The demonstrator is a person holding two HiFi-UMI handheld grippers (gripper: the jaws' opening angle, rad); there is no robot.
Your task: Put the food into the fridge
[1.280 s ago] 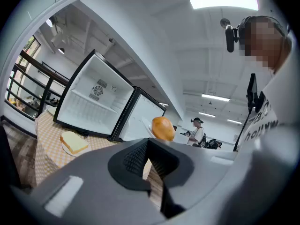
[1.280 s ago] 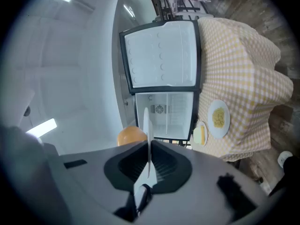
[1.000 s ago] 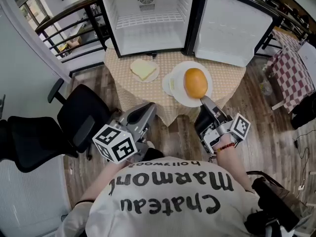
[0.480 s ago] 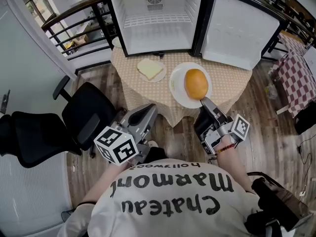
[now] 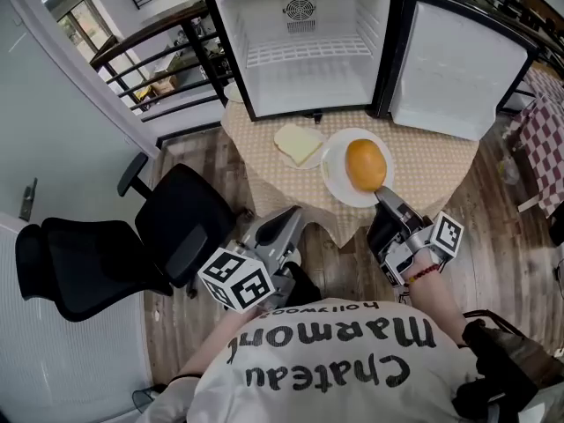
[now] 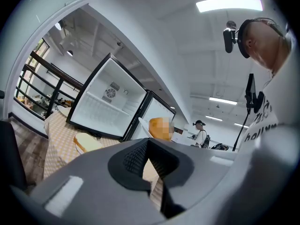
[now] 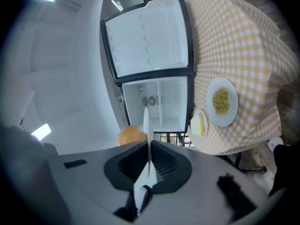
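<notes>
One fridge (image 5: pixel 308 60), with its one door (image 5: pixel 449 69) swung wide to the right. There are three plates and two grippers. The fridge stands at the far side of a table (image 5: pixel 441 161) with a yellow checked cloth, and its shelves are bare.

The right gripper (image 7: pixel 149 148) is clamped on the near rim of the big plate (image 5: pixel 339 181). The rim runs edge-on between its two pads. A bun (image 5: pixel 366 164) sits on that plate, just past the jaw tips and in front of the fridge mouth.

The left gripper (image 6: pixel 149 162) hangs low, near the table's front edge, with its jaws a narrow slit apart. Only cloth shows through the gap, and it touches no food.

A small plate (image 7: pixel 193 124) with a bread slice (image 7: pixel 202 123) lies on the table left of the bun, close to the fridge. The third plate (image 7: pixel 229 118) carries yellow food (image 7: pixel 221 101). It shows only in the right gripper view (from the head the big plate covers it).

Nothing lies between the bun and the fridge mouth. A black chair (image 5: pixel 181 223) stands left of the table. A dark railing (image 5: pixel 167 60) runs behind it, and a person (image 6: pixel 201 134) stands far off.
</notes>
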